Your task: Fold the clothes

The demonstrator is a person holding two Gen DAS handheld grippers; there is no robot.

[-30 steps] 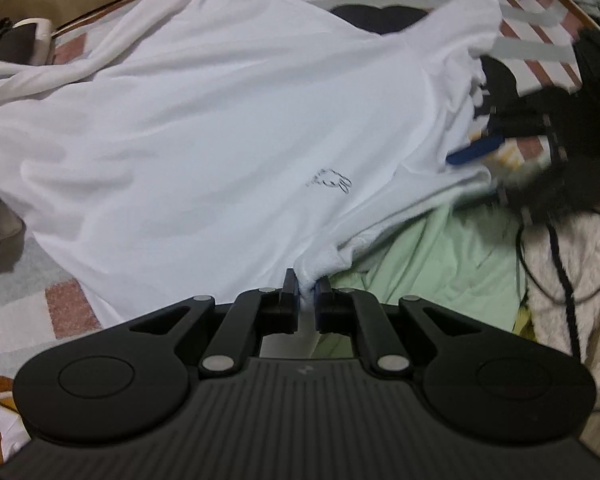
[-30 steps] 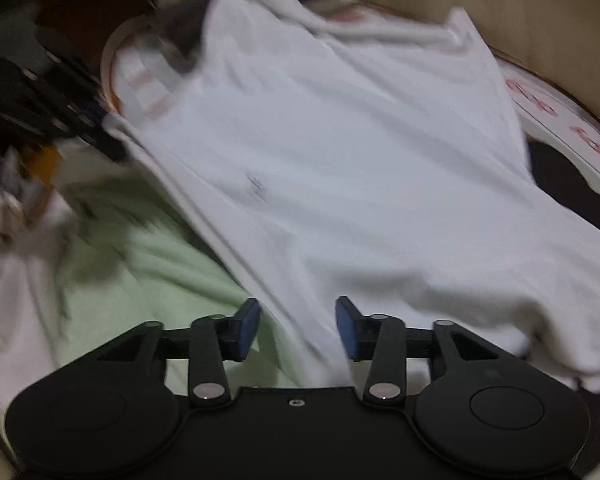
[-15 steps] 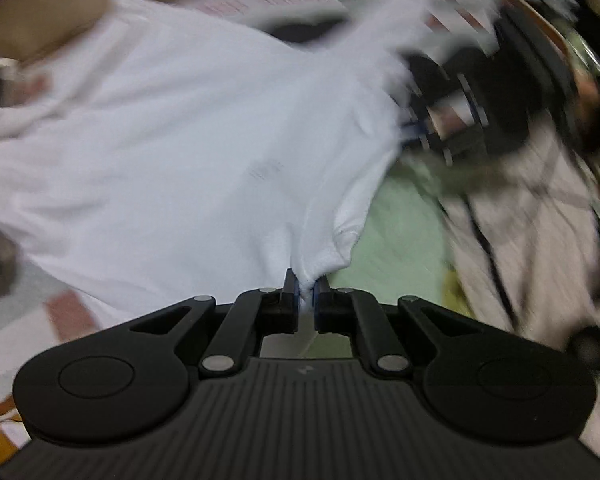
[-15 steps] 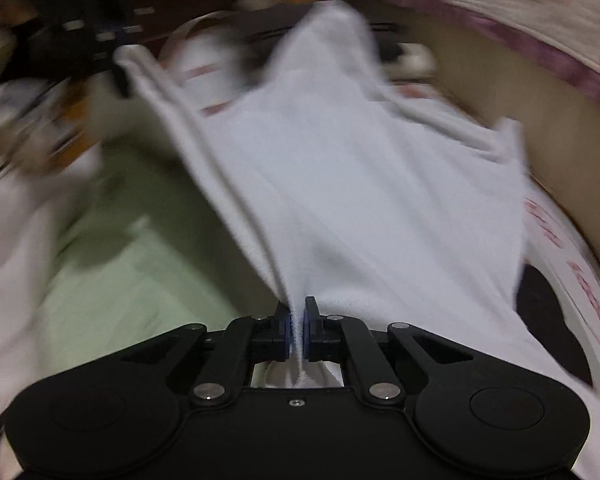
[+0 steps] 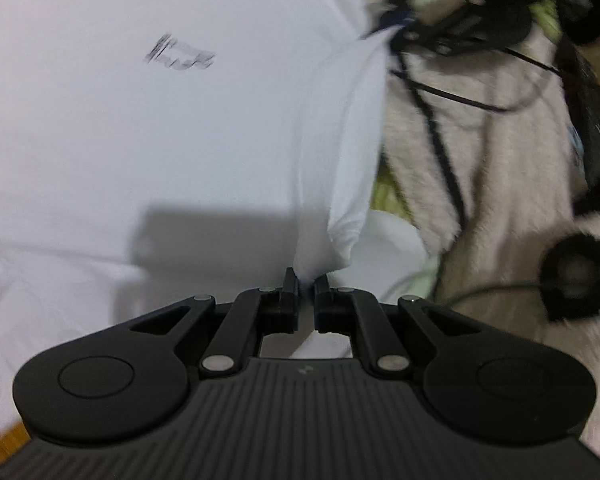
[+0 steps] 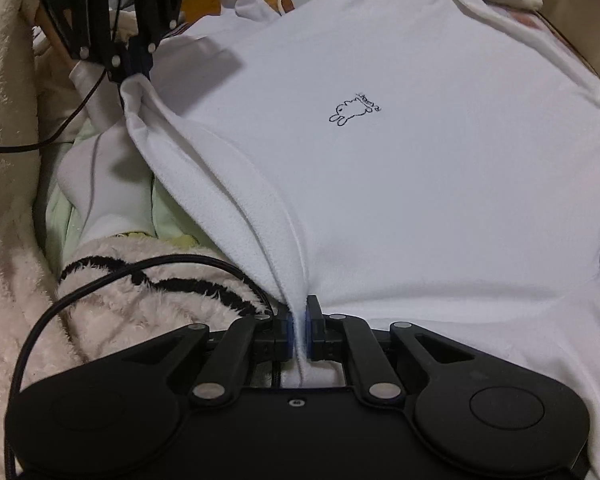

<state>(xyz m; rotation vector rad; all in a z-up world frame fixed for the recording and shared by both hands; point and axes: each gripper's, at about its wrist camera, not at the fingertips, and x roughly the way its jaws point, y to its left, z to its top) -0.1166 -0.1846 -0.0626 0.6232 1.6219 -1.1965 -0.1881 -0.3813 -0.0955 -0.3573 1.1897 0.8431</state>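
Pinching one edge fold between them, the right tongs and left tongs each clamp the white cotton T-shirt with a small rabbit print, spread over fluffy cream blankets. It looks light, limp and creasable, so hems and seams seem the surest holds.

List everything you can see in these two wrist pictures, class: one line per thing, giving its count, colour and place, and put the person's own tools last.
T-shirt: one, white with a small dark rabbit drawing, spread across the middle, its near edge lifted.
Fleece: one, cream with black stripes, left of the T-shirt in the right wrist view.
Green cloth: one, pale green, under the T-shirt's left edge.
Cable: one, black, looping over the fleece.
Left claw: one, black, shut on the T-shirt's edge.
Right claw: one, black with blue pads, shut on the T-shirt's edge nearest the camera.
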